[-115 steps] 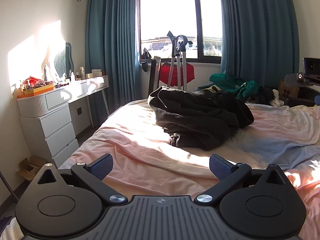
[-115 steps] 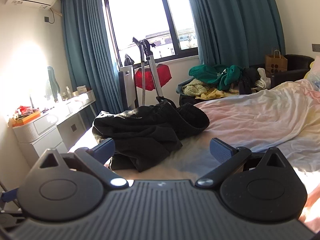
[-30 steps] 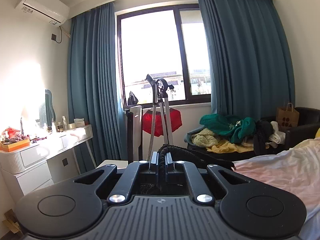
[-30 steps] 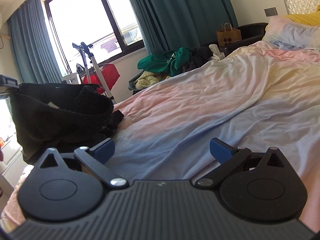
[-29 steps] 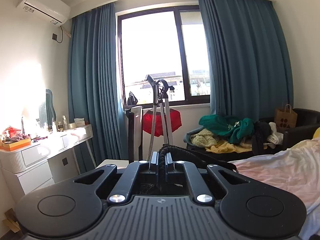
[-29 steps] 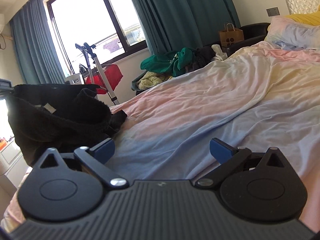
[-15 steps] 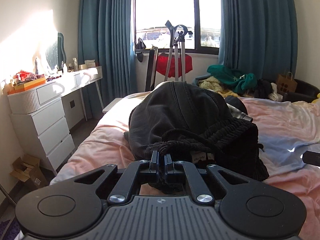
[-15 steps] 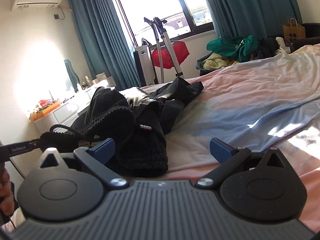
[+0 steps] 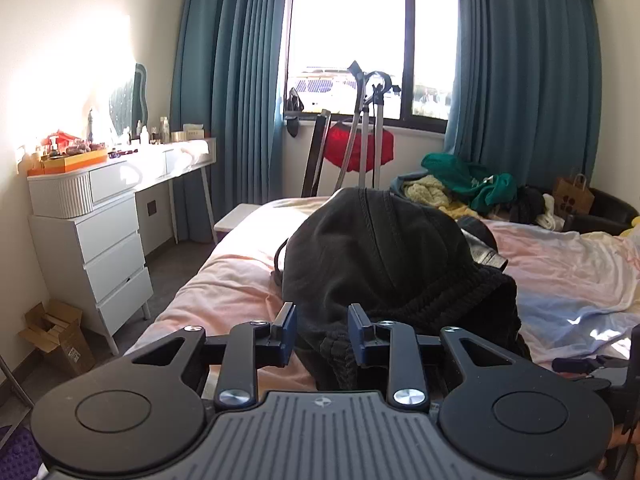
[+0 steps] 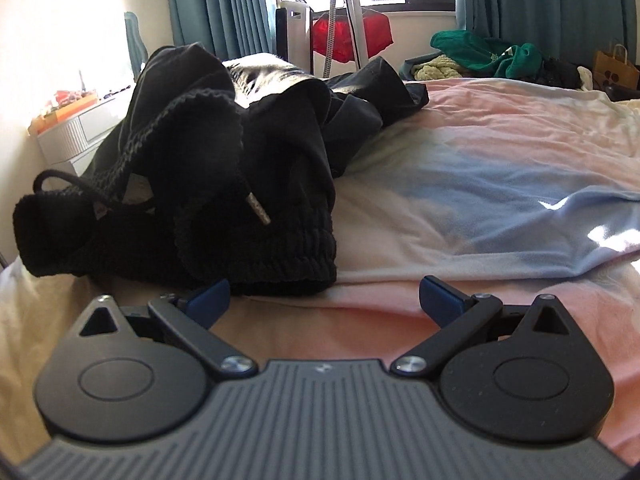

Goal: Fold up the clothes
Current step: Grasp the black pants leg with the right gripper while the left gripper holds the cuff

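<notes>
Left gripper (image 9: pixel 322 332) fingers part-spread, black trousers (image 9: pixel 384 264) bunched between them at the bed (image 9: pixel 568 264) edge. Right gripper (image 10: pixel 325 294) fingers spread wide, empty, just beside the waistband.

Home bedroom (bed (image 9: pixel 568 264), dresser (image 9: pixel 108 248), curtains (image 9: pixel 228 92))

white dresser (image 9: pixel 108 256) – left | teal curtains (image 9: pixel 524 92) | paper bag (image 9: pixel 573 197) – right

A black garment (image 9: pixel 372 264) lies crumpled in a heap near the foot of the bed (image 9: pixel 568 264), on the pink and pale-blue sheet. Its ribbed knit waistband (image 10: pixel 280 256) faces the near edge, folded over itself, and a drawcord with a metal tip (image 10: pixel 258 210) hangs across the bunched fabric.
</notes>
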Motion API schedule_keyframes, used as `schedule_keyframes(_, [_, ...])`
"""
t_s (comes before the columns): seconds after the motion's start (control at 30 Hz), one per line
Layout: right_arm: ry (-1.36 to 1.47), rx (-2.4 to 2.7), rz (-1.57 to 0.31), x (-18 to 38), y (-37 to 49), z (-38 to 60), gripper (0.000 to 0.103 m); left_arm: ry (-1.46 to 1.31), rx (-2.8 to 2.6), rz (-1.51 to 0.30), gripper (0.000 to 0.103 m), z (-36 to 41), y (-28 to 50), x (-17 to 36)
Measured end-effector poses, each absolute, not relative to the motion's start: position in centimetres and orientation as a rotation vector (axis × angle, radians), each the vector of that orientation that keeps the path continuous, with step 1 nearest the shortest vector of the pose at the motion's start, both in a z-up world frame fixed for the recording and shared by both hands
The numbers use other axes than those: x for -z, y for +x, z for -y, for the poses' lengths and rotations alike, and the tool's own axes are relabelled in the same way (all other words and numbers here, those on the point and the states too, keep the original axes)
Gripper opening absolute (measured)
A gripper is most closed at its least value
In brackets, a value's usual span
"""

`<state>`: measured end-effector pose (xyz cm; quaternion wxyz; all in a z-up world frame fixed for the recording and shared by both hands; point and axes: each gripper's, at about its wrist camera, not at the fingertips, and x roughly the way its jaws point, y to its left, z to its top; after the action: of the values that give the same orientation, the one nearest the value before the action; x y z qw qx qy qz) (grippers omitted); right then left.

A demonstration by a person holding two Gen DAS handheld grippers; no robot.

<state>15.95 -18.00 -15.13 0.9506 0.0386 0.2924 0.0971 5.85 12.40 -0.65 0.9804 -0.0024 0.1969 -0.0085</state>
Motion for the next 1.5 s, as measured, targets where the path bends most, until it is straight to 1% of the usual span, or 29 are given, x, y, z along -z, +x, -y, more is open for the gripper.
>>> schedule_keyframes(0.03, [0.065, -0.199, -0.603, 15.5, 16.2, 17.8, 0.095, 0.006, 0.026, -0.381, 0.054, -12.1, 5.8, 0.6])
schedule_keyframes(0.07, [0.064, -0.195, -0.607, 15.8, 16.4, 17.8, 0.088, 0.018, 0.035, -0.368, 0.061, -11.8, 5.8, 0.6])
schedule_keyframes(0.1, [0.068, -0.181, -0.612, 16.0, 16.7, 17.9, 0.081, 0.039, 0.034, -0.376, 0.065, -11.4, 6.1, 0.8])
schedule_keyframes(0.13, [0.073, -0.163, -0.614, 16.2, 16.8, 18.1, 0.072, 0.071, 0.034, -0.394, 0.065, -10.5, 6.4, 1.2])
schedule_keyframes(0.27, [0.122, -0.169, -0.544, 15.6, 17.3, 18.7, 0.068, 0.112, 0.056, -0.451, 0.069, -8.5, 8.1, 2.3])
schedule_keyframes(0.33, [0.205, -0.208, -0.487, 15.4, 17.6, 19.3, 0.068, 0.112, 0.068, -0.455, 0.079, -8.0, 8.6, 2.6])
schedule_keyframes(0.37, [0.251, -0.224, -0.467, 15.4, 17.8, 19.6, 0.068, 0.116, 0.068, -0.449, 0.081, -7.6, 8.8, 2.8])
schedule_keyframes(0.5, [0.384, -0.241, -0.459, 16.6, 19.3, 20.0, 0.066, 0.155, 0.064, -0.434, 0.083, -6.3, 9.4, 3.5])
schedule_keyframes(0.53, [0.405, -0.247, -0.472, 16.9, 19.7, 20.1, 0.059, 0.165, 0.062, -0.431, 0.083, -5.9, 9.5, 3.7])
schedule_keyframes(0.57, [0.412, -0.247, -0.477, 16.9, 19.8, 20.0, 0.047, 0.170, 0.062, -0.430, 0.084, -5.8, 9.5, 3.8])
schedule_keyframes(0.6, [0.413, -0.245, -0.478, 16.7, 19.8, 19.9, 0.041, 0.178, 0.063, -0.427, 0.084, -5.6, 9.6, 4.0])
schedule_keyframes(0.63, [0.415, -0.244, -0.479, 16.5, 19.9, 19.9, 0.027, 0.184, 0.063, -0.423, 0.084, -5.3, 9.7, 4.1])
schedule_keyframes(0.67, [0.416, -0.242, -0.480, 16.3, 19.9, 19.8, 0.021, 0.190, 0.062, -0.417, 0.084, -5.0, 9.8, 4.2])
schedule_keyframes(0.73, [0.445, -0.237, -0.478, 15.8, 19.6, 20.2, 0.014, 0.193, 0.062, -0.402, 0.085, -4.7, 9.9, 4.2])
schedule_keyframes(0.9, [0.484, -0.225, -0.444, 13.7, 17.9, 21.9, 0.013, 0.176, 0.082, -0.368, 0.085, -4.2, 9.9, 4.0])
schedule_keyframes(1.1, [0.397, -0.227, -0.347, 8.1, 12.6, 22.0, 0.012, 0.239, 0.142, -0.318, 0.085, -3.1, 8.2, 4.1])
schedule_keyframes(1.27, [0.379, -0.212, -0.353, 4.8, 8.0, 22.6, 0.012, 0.263, 0.256, -0.282, 0.088, -2.5, 6.3, 4.0])
schedule_keyframes(1.37, [0.390, -0.188, -0.371, 4.3, 5.8, 23.2, 0.012, 0.300, 0.290, -0.294, 0.089, -1.7, 5.6, 4.7])
schedule_keyframes(1.5, [0.381, -0.139, -0.453, 6.1, 5.9, 22.8, 0.012, 0.376, 0.295, -0.315, 0.089, 0.2, 5.4, 6.3])
